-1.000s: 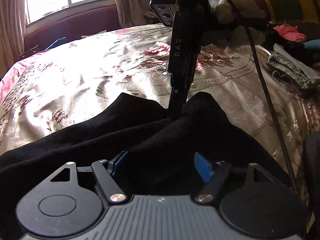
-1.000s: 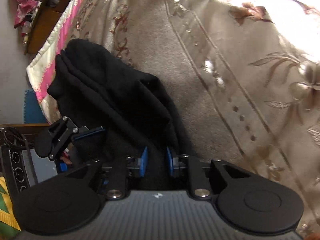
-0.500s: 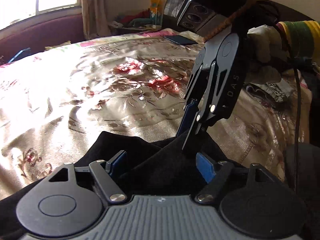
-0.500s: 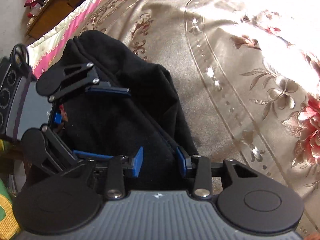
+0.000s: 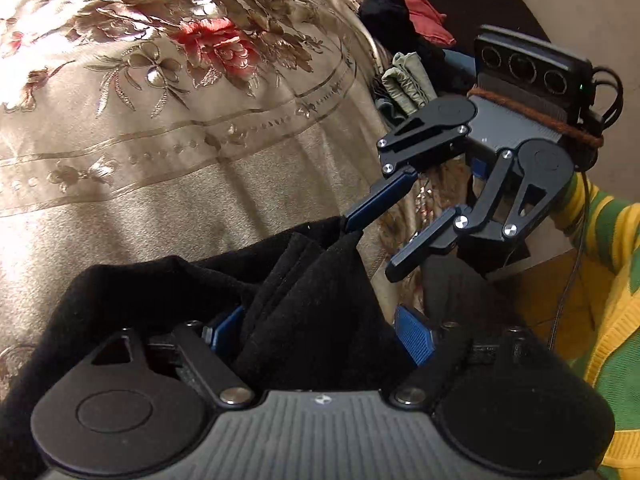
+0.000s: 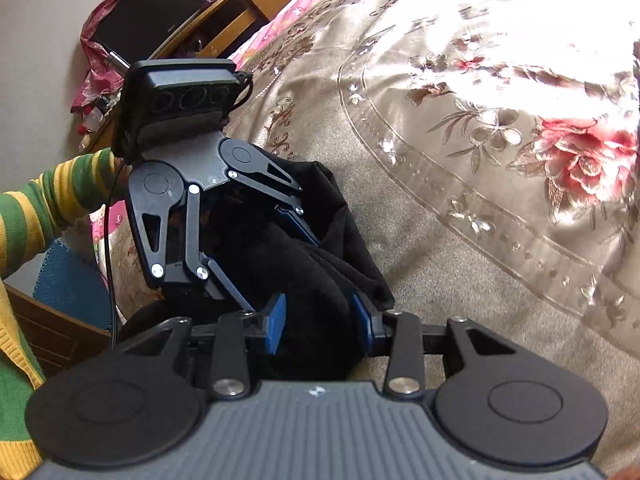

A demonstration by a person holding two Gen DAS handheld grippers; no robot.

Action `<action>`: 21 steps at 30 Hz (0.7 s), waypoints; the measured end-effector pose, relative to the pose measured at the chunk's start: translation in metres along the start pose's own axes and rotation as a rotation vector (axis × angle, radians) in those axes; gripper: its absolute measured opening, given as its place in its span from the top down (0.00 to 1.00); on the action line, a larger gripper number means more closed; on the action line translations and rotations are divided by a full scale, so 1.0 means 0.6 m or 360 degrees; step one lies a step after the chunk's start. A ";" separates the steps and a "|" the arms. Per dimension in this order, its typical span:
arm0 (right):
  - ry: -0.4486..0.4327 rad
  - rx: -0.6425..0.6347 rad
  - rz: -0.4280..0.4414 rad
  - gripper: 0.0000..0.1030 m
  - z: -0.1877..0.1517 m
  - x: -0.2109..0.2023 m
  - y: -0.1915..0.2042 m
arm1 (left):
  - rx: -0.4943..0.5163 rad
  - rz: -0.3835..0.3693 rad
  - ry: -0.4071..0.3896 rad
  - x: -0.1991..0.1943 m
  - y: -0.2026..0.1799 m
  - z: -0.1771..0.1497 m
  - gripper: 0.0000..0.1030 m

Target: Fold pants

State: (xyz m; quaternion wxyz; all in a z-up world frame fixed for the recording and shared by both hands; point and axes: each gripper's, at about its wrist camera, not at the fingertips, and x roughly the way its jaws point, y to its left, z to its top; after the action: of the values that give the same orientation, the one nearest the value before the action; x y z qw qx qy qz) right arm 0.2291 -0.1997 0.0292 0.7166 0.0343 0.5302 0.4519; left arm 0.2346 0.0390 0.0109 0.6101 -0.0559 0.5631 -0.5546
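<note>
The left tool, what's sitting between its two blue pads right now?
A bunched fold of the black pants sits between the left tool pads, which stand wide apart; the left wrist view shows it.

The black pants (image 5: 304,304) ran off the lower left edge of the left wrist view, and the left tool's (image 5: 320,336) own body covered their near part. In the right wrist view the left tool (image 6: 280,248) hid much of the pants (image 6: 344,240). Whether the right tool's (image 6: 318,316) pads pressed the cloth could not be told. The striped sleeve (image 5: 600,280) was cut off at the right edge. The clothes pile (image 5: 404,76) at the upper right was too crowded to sort out.
</note>
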 end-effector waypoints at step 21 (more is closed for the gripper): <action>-0.0298 0.0551 0.0214 0.44 -0.123 0.054 -0.058 | -0.0234 0.0005 -0.0667 -0.038 -0.007 -0.026 0.09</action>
State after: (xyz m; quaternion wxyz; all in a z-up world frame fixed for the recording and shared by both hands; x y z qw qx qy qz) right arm 0.1929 -0.2298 -0.0446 0.7144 0.2341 0.5276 0.3956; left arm 0.2257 0.0629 0.0225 0.7090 -0.2134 0.4630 -0.4873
